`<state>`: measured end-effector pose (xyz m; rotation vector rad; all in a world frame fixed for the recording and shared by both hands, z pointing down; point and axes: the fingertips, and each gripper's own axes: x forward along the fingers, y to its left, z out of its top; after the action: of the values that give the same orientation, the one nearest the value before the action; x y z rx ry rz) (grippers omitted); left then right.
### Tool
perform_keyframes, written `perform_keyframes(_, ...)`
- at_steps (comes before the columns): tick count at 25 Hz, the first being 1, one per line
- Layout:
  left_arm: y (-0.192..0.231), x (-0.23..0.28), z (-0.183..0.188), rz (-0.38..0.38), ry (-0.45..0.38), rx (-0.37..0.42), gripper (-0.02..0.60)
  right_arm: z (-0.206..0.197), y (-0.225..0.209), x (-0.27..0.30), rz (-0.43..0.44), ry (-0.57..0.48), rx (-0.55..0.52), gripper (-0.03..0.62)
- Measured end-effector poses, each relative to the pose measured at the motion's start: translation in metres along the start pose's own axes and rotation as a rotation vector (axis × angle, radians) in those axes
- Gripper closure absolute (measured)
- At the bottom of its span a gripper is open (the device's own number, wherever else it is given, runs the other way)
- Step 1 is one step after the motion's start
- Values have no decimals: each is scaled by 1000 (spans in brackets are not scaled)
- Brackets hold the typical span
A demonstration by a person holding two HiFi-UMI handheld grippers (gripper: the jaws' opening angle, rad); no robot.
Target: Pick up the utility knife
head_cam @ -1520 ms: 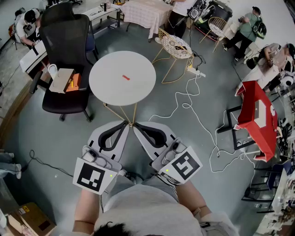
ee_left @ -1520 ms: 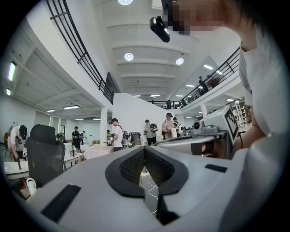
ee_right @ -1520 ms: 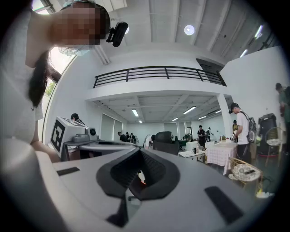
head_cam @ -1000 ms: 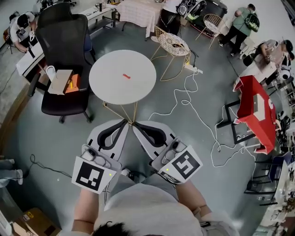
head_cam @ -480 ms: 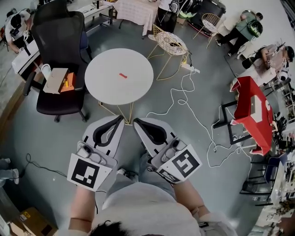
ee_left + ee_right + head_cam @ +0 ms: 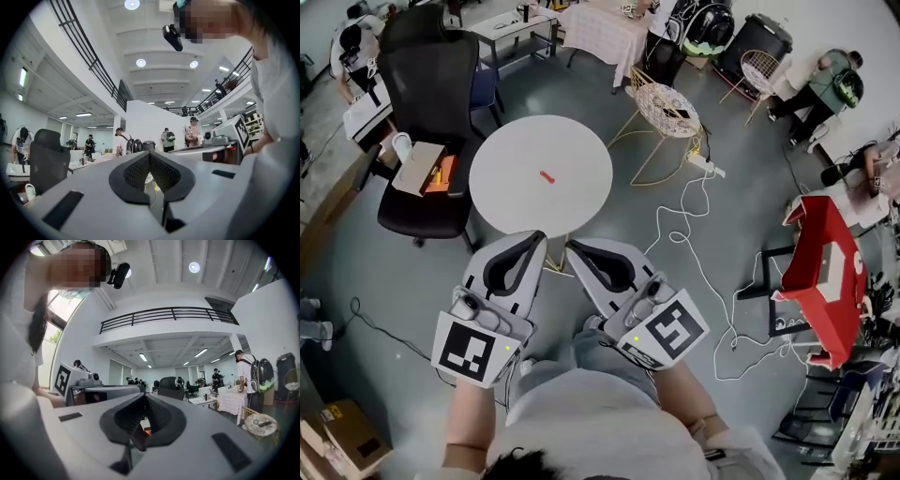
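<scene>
**Grippers.** The left gripper (image 6: 539, 237) and right gripper (image 6: 570, 247) are held side by side at the 6 o'clock edge of the round white worktop (image 6: 506, 202). Their tips are angled toward each other and sit just beside one another. Their height above the worktop cannot be judged from the head view.

**Left fingers.** In the left gripper view the fingers (image 6: 135, 172) are seen closed tip to tip. Nothing is clamped between them.

**Right fingers.** In the right gripper view the fingers (image 6: 161, 416) are likewise brought fully together, and nothing is gripped.

**Task item.** The utility knife (image 6: 547, 175), seen only as a small red bar, lies flat near the centre of the worktop. It is at 12 o'clock from both grippers, well apart from them and untouched. Finer detail of the knife is too small to be made out.

**Surroundings.**
- A black office chair (image 6: 431, 70) stands at 10 o'clock of the worktop. A cardboard box (image 6: 414, 166) and an orange item (image 6: 442, 172) rest on its seat.
- A gold wire chair (image 6: 667, 105) stands at 2 o'clock.
- A white cable (image 6: 698, 246) trails across the floor at 4 o'clock.
- A red stand (image 6: 825, 267) is noted beyond the cable.
</scene>
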<state>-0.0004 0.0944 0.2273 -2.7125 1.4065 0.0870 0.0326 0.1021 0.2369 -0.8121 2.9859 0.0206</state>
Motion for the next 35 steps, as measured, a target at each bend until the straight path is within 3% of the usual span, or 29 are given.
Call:
perform_keyframes(8, -10, 56, -7, 124, 16, 2, 572, -3, -64, -17, 106, 1, 26, 585)
perform_keyframes(16, 11, 68, -25, 197, 82, 0, 572, -19, -85, 2, 164, 0, 86, 585)
perform_keyframes(24, 52, 83, -37, 170, 109, 0, 572, -29, -108, 44, 122, 15, 115, 585)
perform_keyframes(35, 146, 118, -52, 75, 118, -4, 572, -44, -151, 140, 33, 48, 123, 585)
